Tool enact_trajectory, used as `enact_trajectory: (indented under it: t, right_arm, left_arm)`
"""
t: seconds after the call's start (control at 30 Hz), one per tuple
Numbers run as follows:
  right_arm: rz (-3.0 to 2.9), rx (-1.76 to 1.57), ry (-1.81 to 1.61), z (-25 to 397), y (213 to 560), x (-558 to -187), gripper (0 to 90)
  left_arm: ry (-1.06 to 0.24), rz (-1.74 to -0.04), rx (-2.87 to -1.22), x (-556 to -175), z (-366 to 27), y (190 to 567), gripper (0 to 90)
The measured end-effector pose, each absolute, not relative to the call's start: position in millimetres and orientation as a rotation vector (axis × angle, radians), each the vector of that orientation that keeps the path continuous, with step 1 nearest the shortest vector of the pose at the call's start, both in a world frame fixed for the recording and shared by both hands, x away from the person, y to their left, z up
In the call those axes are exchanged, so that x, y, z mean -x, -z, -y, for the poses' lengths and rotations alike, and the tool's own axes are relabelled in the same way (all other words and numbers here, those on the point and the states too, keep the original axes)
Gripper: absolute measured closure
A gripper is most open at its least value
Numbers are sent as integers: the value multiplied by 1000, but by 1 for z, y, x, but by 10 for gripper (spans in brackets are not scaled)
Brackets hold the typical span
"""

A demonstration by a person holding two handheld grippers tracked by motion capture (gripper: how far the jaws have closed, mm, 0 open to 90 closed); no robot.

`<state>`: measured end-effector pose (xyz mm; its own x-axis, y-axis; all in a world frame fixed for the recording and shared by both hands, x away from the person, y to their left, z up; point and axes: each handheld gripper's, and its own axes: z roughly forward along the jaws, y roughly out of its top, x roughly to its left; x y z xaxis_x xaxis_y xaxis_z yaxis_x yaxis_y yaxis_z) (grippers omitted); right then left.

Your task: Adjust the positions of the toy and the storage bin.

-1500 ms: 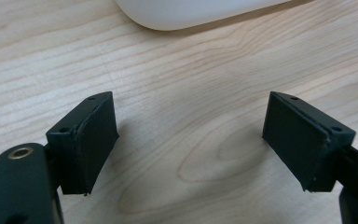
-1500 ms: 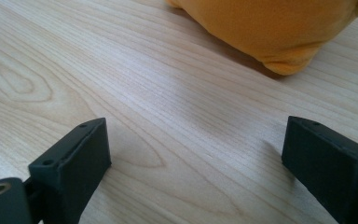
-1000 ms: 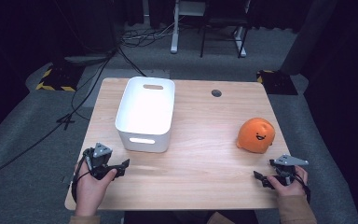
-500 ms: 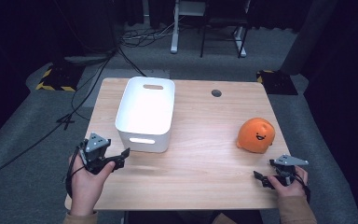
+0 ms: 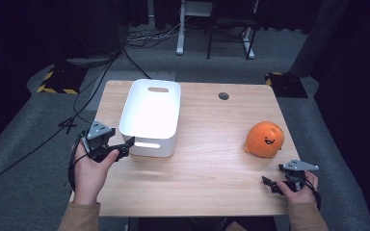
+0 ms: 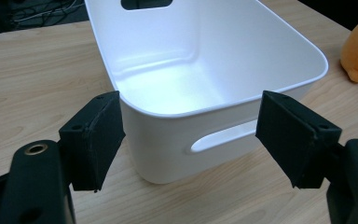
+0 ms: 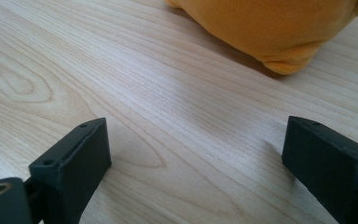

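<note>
High view has the left gripper spread wide and empty at the near left corner of the white bin, where closing off-centre could skid the light bin, while the right gripper, equally wide and empty, rests near the orange plush.

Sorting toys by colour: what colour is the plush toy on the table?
Orange, with a small dark smiling face; the plush toy shows best in the high view.
</note>
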<state>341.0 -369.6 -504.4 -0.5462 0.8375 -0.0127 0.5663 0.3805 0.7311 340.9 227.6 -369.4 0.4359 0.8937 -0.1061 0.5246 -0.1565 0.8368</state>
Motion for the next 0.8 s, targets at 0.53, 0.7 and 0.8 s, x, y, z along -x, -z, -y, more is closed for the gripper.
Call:
enact_trajectory:
  t: [0.53,0.7,0.8]
  right_arm:
    - [-2272,-1216,-981,370,504,-341,80]
    - [-2273,-1216,-981,370,504,-341,80]
    - [-2273,-1219,-981,370,504,-341,80]
  left_arm:
    - [-598,-1269,-1796,-389,-230,385,265]
    - [-592,-1300,-1787,-395,-232,394,292]
    - [-581,-1292,-1793,-398,-232,399,317]
